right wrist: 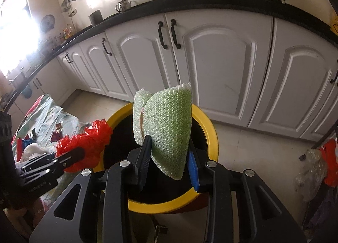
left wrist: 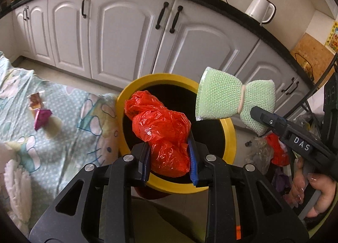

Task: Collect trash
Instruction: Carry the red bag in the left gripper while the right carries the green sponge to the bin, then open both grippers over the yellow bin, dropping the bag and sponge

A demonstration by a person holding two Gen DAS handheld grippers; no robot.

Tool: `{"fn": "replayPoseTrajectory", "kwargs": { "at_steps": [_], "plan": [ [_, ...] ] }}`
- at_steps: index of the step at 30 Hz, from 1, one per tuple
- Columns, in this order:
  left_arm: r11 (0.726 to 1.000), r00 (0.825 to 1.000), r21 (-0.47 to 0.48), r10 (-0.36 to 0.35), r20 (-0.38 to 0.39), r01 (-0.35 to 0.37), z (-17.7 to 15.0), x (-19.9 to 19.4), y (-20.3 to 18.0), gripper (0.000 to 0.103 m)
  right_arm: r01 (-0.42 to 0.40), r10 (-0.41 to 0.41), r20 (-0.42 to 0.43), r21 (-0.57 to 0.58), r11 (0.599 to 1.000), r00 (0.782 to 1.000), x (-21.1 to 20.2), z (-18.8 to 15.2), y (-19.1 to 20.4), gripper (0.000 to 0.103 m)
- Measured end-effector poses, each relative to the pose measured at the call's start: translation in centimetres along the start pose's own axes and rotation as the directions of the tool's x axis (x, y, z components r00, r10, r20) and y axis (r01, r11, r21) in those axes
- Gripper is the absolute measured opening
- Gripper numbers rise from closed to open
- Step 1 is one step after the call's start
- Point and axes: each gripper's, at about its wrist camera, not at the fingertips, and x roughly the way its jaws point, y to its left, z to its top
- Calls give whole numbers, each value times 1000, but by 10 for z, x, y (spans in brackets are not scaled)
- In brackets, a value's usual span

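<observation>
1. Left gripper (left wrist: 170, 154), seen from its own wrist camera: jaws closed narrowly on a crumpled red plastic bag (left wrist: 162, 129), blue pads pressing it from both sides.
2. Red plastic bag sticking forward from the jaws, held above the dark mouth of a round bin with a yellow rim (left wrist: 126, 95).
3. Right gripper (right wrist: 169, 158), seen from its own camera: jaws partly closed on a green mesh scrubber (right wrist: 166, 124), pinched at its lower end, one black pad and one blue pad against it.
4. Green mesh scrubber cinched at the middle by a pale band, bow-shaped, held above the far right edge of the bin's opening.
5. A hand (left wrist: 312, 190) wrapped round the right gripper's grey handle at lower right of the left view.
6. Left of the bin, touching it, a pale patterned cloth (left wrist: 69, 112) carrying small wrappers (left wrist: 40, 108).
7. Behind the bin, white cabinet doors (left wrist: 126, 38) with black handles under a dark countertop; a white kettle (left wrist: 260, 8) standing on it.
8. Right of the bin, low down, a heap of clear and red plastic (left wrist: 272, 150).
</observation>
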Motion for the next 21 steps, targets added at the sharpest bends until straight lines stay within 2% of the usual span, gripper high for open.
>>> {"fn": "replayPoseTrajectory", "kwargs": {
  "at_steps": [2, 4, 8, 9, 11, 16, 21],
  "plan": [
    [1000, 1000, 3, -1, -9, 1, 0, 4, -1, 27, 1, -1, 0, 4, 1000, 1000, 1, 1, -1, 32],
    [1000, 1000, 5, -4, -13, 4, 1, 7, 0, 41, 8, -8, -2, 7, 1000, 1000, 2, 0, -1, 34],
    [1000, 1000, 16, -5, -28, 6, 1, 15, -1, 54, 12, -11, -14, 25, 1000, 1000, 6, 1, -6, 36],
    [1000, 1000, 16, -4, -30, 4, 1, 16, -1, 59, 17, -17, -14, 31, 999, 1000, 6, 1, -8, 39],
    [1000, 1000, 7, 5, -29, -4, 0, 15, 0, 68, 24, -24, -4, 47, 999, 1000, 5, 2, -12, 51],
    [999, 1000, -42, 21, -3, -21, -2, 2, 8, 91, 34, -36, 34, 60, 998, 999, -2, 4, -14, 62],
    [991, 996, -111, 83, 22, -80, -5, -17, 21, 92, 2, -6, 63, 55, 998, 998, -9, 5, -8, 69]
  ]
}}
